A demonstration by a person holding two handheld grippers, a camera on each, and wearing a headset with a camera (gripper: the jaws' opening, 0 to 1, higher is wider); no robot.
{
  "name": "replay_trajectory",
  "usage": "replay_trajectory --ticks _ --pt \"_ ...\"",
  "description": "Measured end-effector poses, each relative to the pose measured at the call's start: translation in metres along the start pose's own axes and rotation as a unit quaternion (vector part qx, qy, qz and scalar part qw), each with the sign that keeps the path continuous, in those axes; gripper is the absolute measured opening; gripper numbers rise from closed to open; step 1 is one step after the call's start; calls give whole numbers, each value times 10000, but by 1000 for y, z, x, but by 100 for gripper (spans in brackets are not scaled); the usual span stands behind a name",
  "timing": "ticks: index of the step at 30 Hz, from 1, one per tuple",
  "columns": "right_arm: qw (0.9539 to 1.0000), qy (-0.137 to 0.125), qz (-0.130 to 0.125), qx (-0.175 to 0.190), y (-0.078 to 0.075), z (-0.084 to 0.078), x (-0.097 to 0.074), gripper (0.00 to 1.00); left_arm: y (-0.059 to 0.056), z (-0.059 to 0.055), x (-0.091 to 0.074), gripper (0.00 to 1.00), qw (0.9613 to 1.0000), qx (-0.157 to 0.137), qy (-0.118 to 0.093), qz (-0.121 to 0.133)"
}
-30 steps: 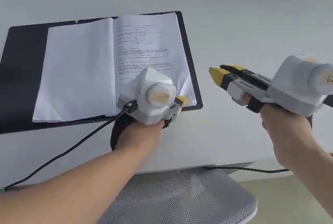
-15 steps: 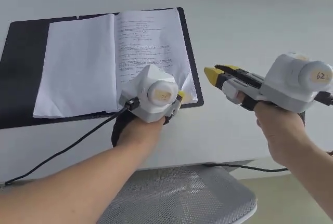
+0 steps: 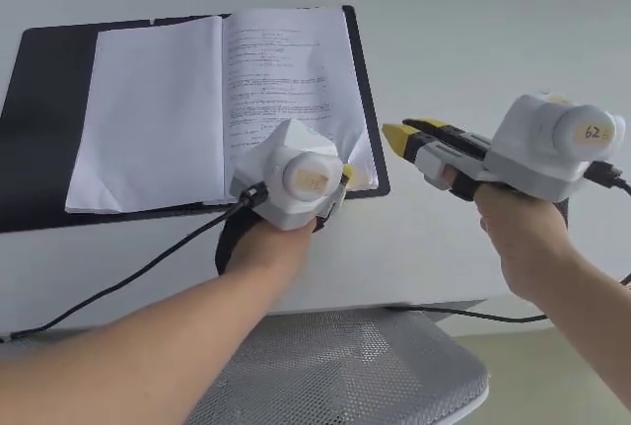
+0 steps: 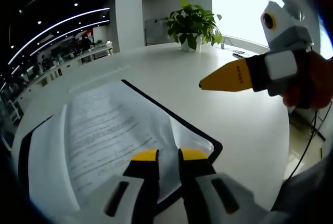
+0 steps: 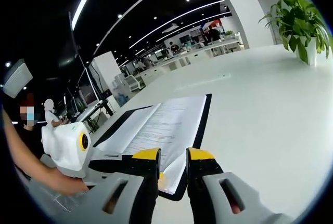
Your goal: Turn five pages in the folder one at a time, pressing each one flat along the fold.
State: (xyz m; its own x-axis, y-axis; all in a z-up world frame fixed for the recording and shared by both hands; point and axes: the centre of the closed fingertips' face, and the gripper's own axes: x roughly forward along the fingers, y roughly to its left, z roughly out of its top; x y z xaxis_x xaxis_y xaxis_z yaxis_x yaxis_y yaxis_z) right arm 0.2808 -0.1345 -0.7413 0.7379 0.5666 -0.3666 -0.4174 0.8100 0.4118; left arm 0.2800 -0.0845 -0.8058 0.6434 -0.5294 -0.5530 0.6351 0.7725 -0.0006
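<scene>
A black folder (image 3: pixel 39 70) lies open on the white table, with a blank sheet on its left and a printed page (image 3: pixel 281 70) on its right. My left gripper (image 3: pixel 345 177) sits at the printed page's lower right corner (image 4: pixel 179 133). Its jaws are shut, with the slightly raised paper in the narrow slit between them. My right gripper (image 3: pixel 396 135) hovers above bare table just right of the folder, shut on nothing and pointing left toward it. The right gripper's yellow tip (image 4: pixel 226 78) shows above the folder's far edge in the left gripper view.
The white table (image 3: pixel 473 40) stretches out to the right and beyond the folder. A potted plant (image 4: pixel 192 24) stands far back on it. A mesh chair seat (image 3: pixel 345 366) is under the table's near edge, and a black cable (image 3: pixel 128 282) trails from my left gripper.
My right gripper has drifted a little left, closer to the folder's right edge. My left gripper has stayed at the page corner. The head camera has shifted slightly.
</scene>
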Motion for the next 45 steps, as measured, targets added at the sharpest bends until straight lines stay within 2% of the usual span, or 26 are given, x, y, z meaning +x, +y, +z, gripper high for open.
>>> replay_trajectory --ticks 4,6,9,13,22,31,34,37,39,45 --pt "10000 24 32 -8 1 -1 3 18 0 0 1 12 10000 -42 -35 6" --pt "10000 29 9 -62 0 -1 4 18 -3 1 1 9 9999 -104 -56 -72" --pt "10000 41 19 -46 0 -2 5 18 -1 1 2 8 9999 -107 -78 -14" --pt "9999 108 31 -69 -1 -5 11 18 -3 2 3 3 9998 -140 -96 -83" --pt "9988 386 130 -254 2 -16 36 18 -1 1 3 0 9996 -208 -138 -116" --pt "9978 629 181 -140 0 -24 60 16 -1 2 4 0 9996 -188 -160 -108" --pt "9974 687 194 -72 -1 -27 62 14 -1 1 3 0 9996 -185 -164 -114" --pt "9970 740 204 -57 -2 -30 61 8 -1 1 3 0 9996 -175 -164 -123" --pt "9970 742 211 83 -3 -32 60 6 -1 1 3 0 9996 -189 -168 -125" --pt "9970 696 230 231 -4 -31 60 4 -1 1 3 0 9996 -176 -172 -126"
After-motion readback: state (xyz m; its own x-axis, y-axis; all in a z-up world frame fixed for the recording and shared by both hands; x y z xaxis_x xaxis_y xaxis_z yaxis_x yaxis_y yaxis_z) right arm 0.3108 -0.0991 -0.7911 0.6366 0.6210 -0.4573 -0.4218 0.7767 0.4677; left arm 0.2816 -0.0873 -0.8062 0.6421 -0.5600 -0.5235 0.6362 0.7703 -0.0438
